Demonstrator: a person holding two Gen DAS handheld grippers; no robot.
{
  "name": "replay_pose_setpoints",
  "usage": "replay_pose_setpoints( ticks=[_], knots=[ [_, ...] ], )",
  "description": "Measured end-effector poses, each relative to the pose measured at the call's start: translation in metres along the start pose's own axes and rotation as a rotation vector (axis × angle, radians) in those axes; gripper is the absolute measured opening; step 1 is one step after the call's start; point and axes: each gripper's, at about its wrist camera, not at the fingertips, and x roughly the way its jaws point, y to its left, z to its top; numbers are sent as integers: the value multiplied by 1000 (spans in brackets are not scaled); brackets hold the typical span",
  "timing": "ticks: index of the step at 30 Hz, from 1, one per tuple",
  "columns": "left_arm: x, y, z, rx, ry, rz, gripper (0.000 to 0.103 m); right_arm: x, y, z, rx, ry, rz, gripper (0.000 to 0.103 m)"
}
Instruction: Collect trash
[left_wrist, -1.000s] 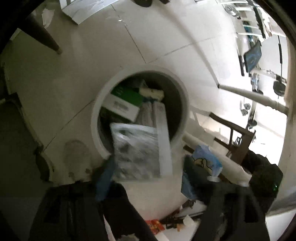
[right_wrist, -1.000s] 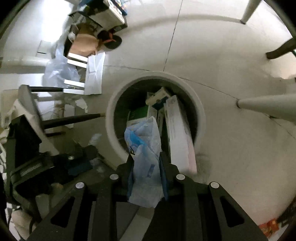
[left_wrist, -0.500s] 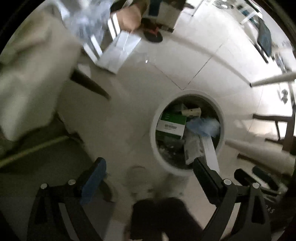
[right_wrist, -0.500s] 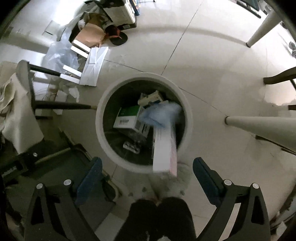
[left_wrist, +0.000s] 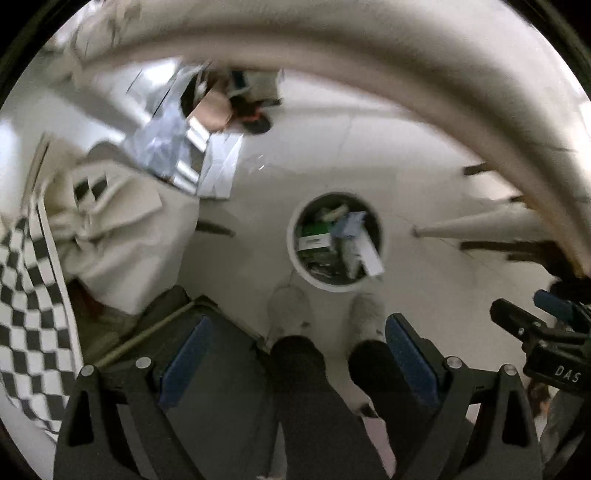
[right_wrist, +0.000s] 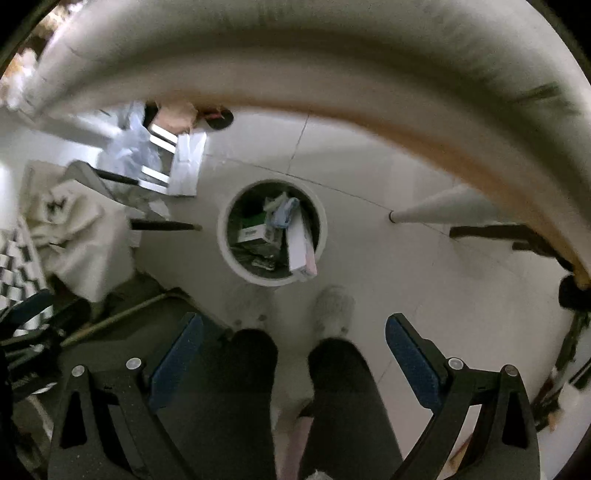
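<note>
Your left gripper (left_wrist: 295, 354) and right gripper (right_wrist: 293, 350) both hang w/ jaws spread wide and nothing between the blue pads (right_wrist: 410, 354), well above the white round bin (right_wrist: 221, 236) on the floor, where the trash sits: a green-white box (right_wrist: 253, 229), a crumpled blue bag (right_wrist: 284, 212) and a long white box (right_wrist: 301, 243) leaning out over the rim. Your dark-trousered legs (right_wrist: 332, 387) and white shoes (right_wrist: 332, 306) stand just beside the bin, w/ a cloth-draped chair (left_wrist: 122, 229) to one side, a white table leg (right_wrist: 436, 210) to the other, and cardboard and plastic clutter (left_wrist: 207, 122) beyond. A blurred table edge (right_wrist: 332, 74) cuts off the top of both views, and small items deep in the bin are too dark to make out.
</note>
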Motion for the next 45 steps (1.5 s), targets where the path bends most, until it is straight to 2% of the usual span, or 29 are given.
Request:
replay_pose_setpoints(
  ticks=[5, 9, 14, 20, 29, 41, 43, 45],
  knots=[
    [-84, -7, 12, 126, -13, -115, 96, -97, 13, -20, 57, -29, 74, 100],
    [-143, -7, 17, 225, -57, -168, 96, -168, 26, -40, 105, -73, 145, 100],
    [-209, -4, 18, 307, -112, -248, 96, -232, 41, -61, 158, -142, 191, 100],
    [-259, -6, 13, 335, -119, -343, 96, -294, 43, -88, 207, -214, 242, 103],
    [-309, -17, -6, 343, -137, -408, 96, -337, 46, -119, 188, -215, 302, 103],
    [-321, -23, -12, 362, -164, -410, 96, -349, 50, -128, 176, -222, 311, 103],
    [-320, -24, -12, 369, -164, -406, 103, -347, 51, -127, 180, -210, 334, 103],
    [-319, -23, -12, 366, -162, -401, 103, -344, 51, -127, 187, -199, 341, 103]
  ],
)
